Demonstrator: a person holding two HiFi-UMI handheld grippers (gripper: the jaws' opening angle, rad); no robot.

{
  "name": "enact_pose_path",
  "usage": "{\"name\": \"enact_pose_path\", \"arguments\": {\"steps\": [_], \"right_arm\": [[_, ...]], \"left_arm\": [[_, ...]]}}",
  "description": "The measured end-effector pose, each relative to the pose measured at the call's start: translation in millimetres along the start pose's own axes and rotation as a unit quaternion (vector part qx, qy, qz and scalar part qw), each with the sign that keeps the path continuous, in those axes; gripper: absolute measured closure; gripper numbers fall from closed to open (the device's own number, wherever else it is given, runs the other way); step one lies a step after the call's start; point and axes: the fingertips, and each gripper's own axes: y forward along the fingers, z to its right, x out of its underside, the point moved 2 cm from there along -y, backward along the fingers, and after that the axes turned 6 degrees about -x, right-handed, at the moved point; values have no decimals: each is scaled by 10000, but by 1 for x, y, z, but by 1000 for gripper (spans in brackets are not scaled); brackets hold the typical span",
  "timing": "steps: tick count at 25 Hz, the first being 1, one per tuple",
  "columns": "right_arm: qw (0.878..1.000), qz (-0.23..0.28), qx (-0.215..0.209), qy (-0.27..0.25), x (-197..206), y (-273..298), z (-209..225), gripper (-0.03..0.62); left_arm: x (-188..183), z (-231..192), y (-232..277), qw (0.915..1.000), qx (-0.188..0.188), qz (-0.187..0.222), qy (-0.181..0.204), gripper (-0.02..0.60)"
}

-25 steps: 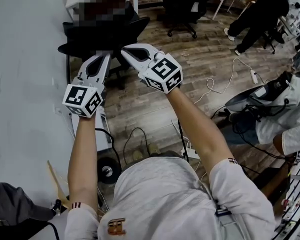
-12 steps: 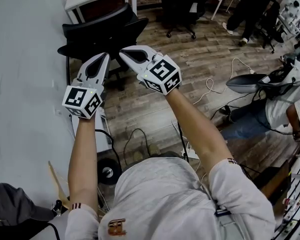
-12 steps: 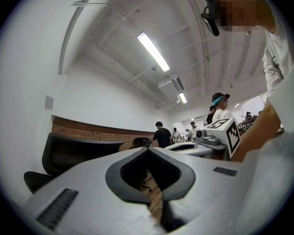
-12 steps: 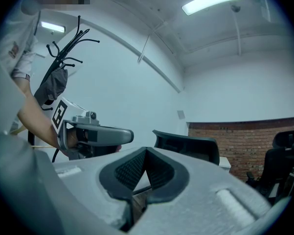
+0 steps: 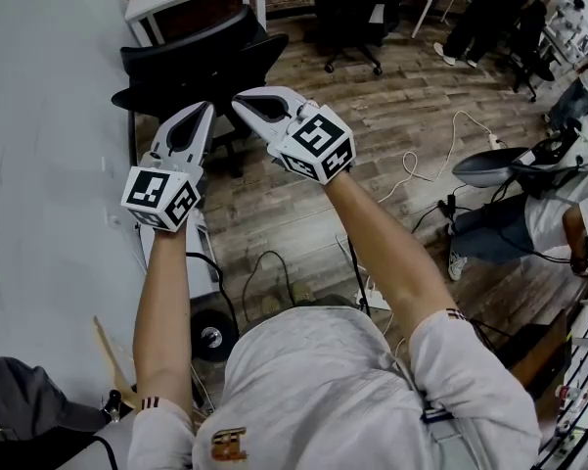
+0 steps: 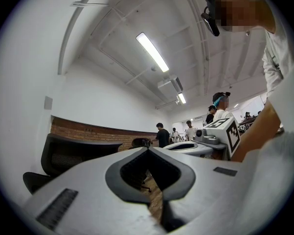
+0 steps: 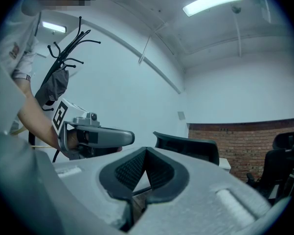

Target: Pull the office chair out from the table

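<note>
**Grey, slick and cluttered: where a pull could go wrong**

The grey table [image 5: 49, 164] fills the left of the head view. The wooden floor [image 5: 391, 116] opens out to its right. Up ahead the black office chair [image 5: 201, 57] stands hard by the table's long edge, its seat side at the rim. Whether any of the seat sits under the top cannot be made out. So the scene fits a chair waiting to be drawn clear as well as one already standing a little way out.

The main hazard, as I judge it, is the chair itself. A tug taken off-centre would likely spin it on its column rather than roll it, or knock its base against the table's frame.

Next comes the floor. A white cable [image 5: 412, 158] snakes across the planks to the right, and a black lead [image 5: 264, 262] loops near the person's feet. A castor could ride onto either and jam or drag it.

Smallest, but decisive, are the tools. The left gripper [image 5: 203, 114] and the right gripper [image 5: 243, 103] hang side by side in the air, just short of the chair. Both are clenched tight with nothing between their jaws. Closed like this they can only hook or nudge — on the chair's thin curved back they might well skid off.
</note>
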Motion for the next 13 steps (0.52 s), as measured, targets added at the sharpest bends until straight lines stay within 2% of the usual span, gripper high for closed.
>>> {"name": "enact_pose_path", "arguments": {"steps": [13], "right_arm": [[10000,42,-30,-14,1,-3,-5,594]], "left_arm": [[5,5,-3,10000,2,-10,19,581]]}}
